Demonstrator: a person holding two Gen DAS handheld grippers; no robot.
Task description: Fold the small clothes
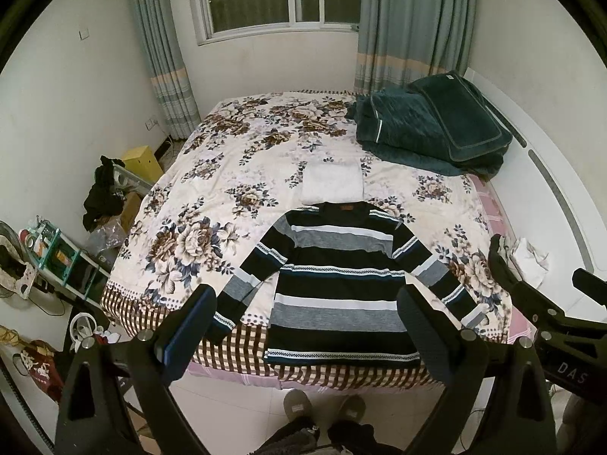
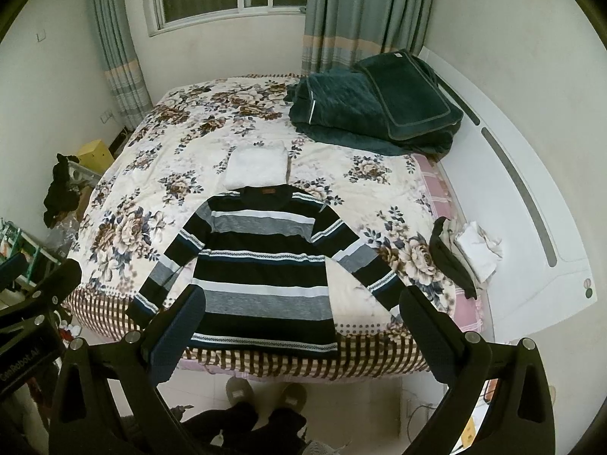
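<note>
**A:** Both tools hang above the foot of the bed (image 1: 182,174), left gripper (image 1: 303,326) and right gripper (image 2: 299,322) spread wide, nothing between the fingers. The striped sweater (image 1: 334,288) lies flat, sleeves angled out, hem at the mattress edge.

**B:** That hem worries me. Tug it toward the floor and I reckon the whole thing slides off.

**A:** The folded white cloth (image 2: 256,168) touches the collar too; a careless sleeve fold could drag it.

**B:** Plenty of bare quilt on the left, though. On the right, small clothes (image 2: 466,254) lie near that sleeve.
</note>
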